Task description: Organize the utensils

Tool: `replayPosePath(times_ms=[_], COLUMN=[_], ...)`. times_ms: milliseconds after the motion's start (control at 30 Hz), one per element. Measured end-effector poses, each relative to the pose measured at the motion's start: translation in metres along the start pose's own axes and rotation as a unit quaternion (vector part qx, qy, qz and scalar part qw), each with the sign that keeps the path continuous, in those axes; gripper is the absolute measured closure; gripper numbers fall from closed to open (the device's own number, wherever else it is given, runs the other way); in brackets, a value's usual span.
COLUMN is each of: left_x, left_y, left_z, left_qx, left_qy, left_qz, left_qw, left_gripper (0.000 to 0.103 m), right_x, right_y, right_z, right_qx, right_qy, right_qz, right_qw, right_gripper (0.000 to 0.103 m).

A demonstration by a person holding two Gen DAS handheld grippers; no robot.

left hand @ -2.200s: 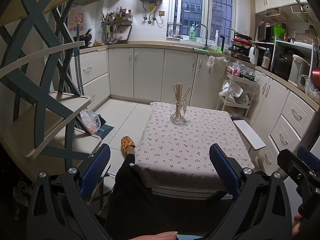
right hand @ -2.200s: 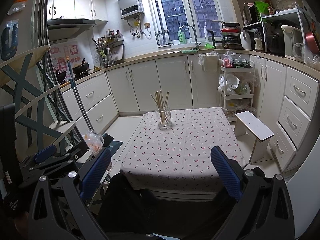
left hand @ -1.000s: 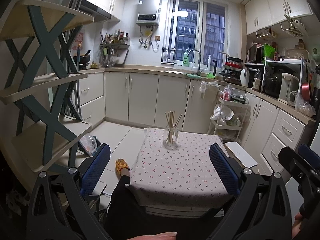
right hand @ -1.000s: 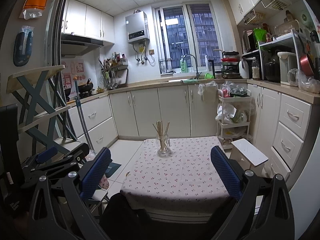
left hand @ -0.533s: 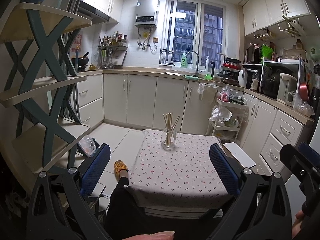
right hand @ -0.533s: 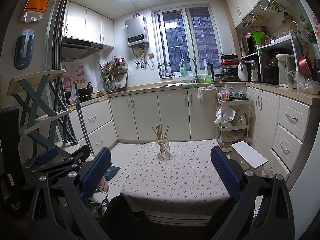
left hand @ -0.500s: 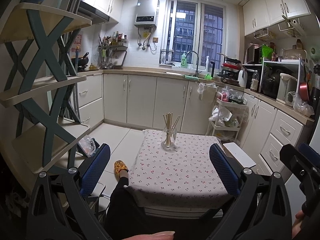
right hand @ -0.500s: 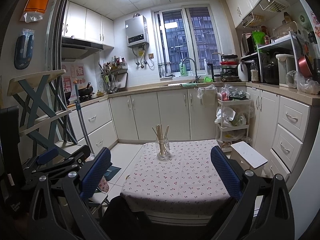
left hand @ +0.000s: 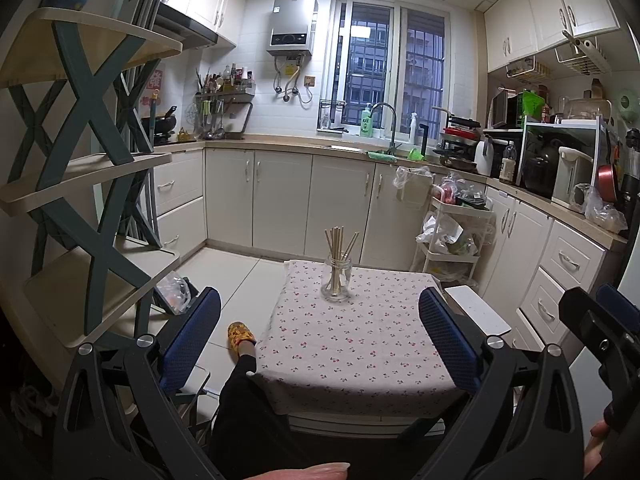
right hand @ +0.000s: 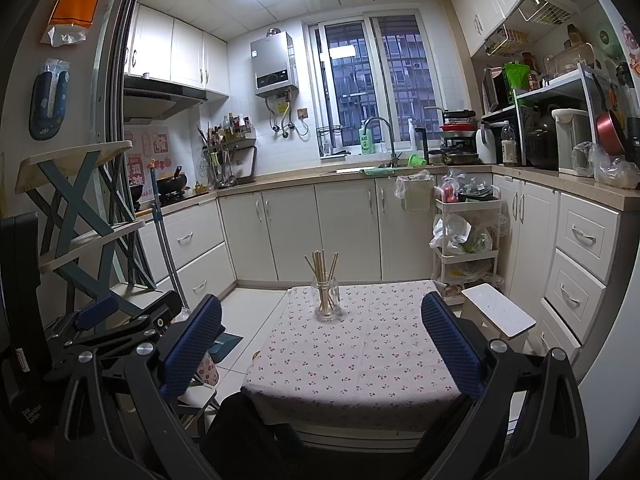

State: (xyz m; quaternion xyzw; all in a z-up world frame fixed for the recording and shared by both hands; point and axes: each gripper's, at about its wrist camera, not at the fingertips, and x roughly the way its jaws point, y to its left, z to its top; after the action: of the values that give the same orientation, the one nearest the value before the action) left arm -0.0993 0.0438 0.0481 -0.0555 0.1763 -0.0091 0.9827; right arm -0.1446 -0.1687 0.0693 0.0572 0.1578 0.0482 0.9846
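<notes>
The left gripper (left hand: 320,336) is released, its two blue-padded fingers (left hand: 192,338) spread wide with nothing between them, held above and short of the near edge of the table (left hand: 360,360). The right gripper (right hand: 320,340) is likewise released and empty, its blue fingers (right hand: 450,344) wide apart and framing the same table from a spot slightly to the right; in the left wrist view part of it shows at the right edge, and in the right wrist view the left gripper's black frame shows at the lower left. Neither gripper touches anything. A dark trouser leg (left hand: 248,420) runs out from beneath the left gripper beside the table's near left corner, ending in a yellow slipper (left hand: 240,334) on the tiled floor. The table is covered by a white cloth with small red flowers. On it, near the far edge and a little left of the middle, stands a clear glass jar (left hand: 337,282), upright, holding a bunch of pale wooden chopsticks (left hand: 340,244) that fan out above its mouth. The rest of the cloth is bare. Just beside the table's right edge stands a small white stool (right hand: 498,314). A shelf with crossed blue-grey braces (left hand: 92,160) stands to the left, white cabinets (left hand: 340,204) line the far wall under a window (left hand: 392,64), and a white trolley (left hand: 456,232) packed with bags stands beyond the far right corner.
</notes>
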Motion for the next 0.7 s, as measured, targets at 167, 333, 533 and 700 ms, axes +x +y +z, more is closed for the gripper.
replayPosePath(times_ms=[167, 333, 533, 700], left_x=[-0.0004, -0.0006, -0.0007, -0.0007], left_y=[-0.0014, -0.0024, -0.0024, -0.0025], left_z=[-0.0003, 0.0, -0.0002, 0.0], left_qx=[0.0, 0.0, 0.0, 0.0], left_qy=[-0.001, -0.001, 0.0, -0.001], left_qz=[0.0, 0.0, 0.0, 0.0], left_qw=[1.0, 1.0, 1.0, 1.0], left_gripper=[0.008, 0.008, 0.008, 0.008], right_x=[-0.0003, -0.0004, -0.0006, -0.0008], right_y=[-0.0003, 0.0002, 0.0014, 0.0024], right_z=[0.0001, -0.0001, 0.0, 0.0001], right_qx=[0.0, 0.0, 0.001, 0.001], right_qy=[0.0, 0.0, 0.001, 0.001], right_qz=[0.0, 0.0, 0.001, 0.001], right_qw=[1.0, 1.0, 1.0, 1.0], right_gripper=[0.007, 0.007, 0.007, 0.007])
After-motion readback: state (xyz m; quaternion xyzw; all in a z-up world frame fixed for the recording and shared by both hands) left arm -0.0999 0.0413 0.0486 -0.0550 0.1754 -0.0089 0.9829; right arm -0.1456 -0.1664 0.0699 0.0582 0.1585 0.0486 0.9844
